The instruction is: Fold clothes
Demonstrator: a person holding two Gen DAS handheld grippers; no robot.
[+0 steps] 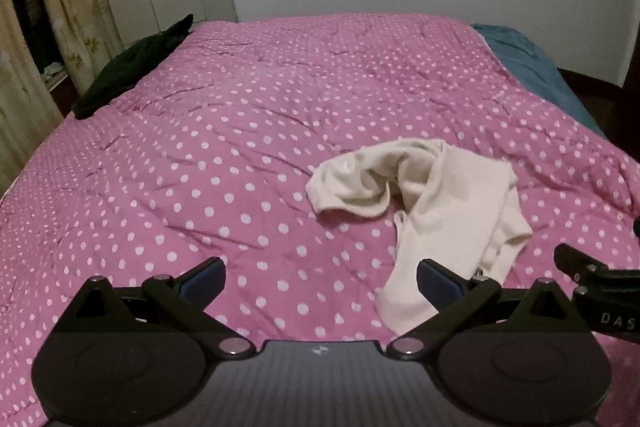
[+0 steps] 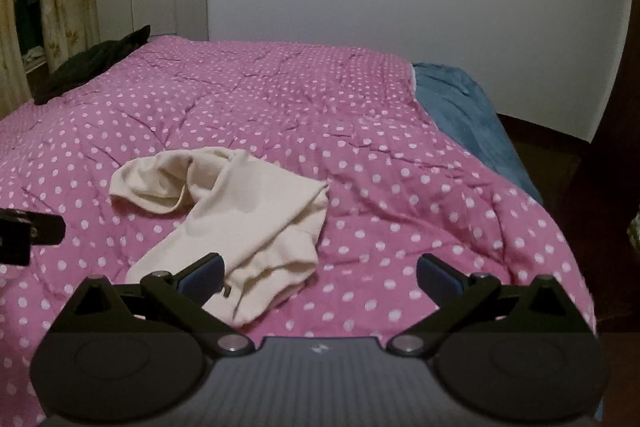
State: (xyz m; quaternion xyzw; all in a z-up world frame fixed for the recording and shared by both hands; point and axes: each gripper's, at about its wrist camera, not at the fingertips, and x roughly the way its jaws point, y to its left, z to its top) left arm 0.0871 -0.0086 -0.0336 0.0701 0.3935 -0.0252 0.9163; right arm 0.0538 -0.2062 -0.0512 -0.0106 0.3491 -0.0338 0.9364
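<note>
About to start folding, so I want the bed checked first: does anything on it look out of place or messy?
The cream garment lies crumpled and twisted on the pink dotted quilt, not spread flat. A dark garment is bunched at the far left edge. Both hand-held grippers are open and hold nothing.

The white letters "DAS" stand on the right gripper (image 1: pixel 600 291), at the left wrist view's right edge. The word runs off the frame. No other text is legible.

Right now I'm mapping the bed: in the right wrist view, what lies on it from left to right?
Black garment → cream garment → bare stretch of the pink dotted quilt → blue blanket.
</note>
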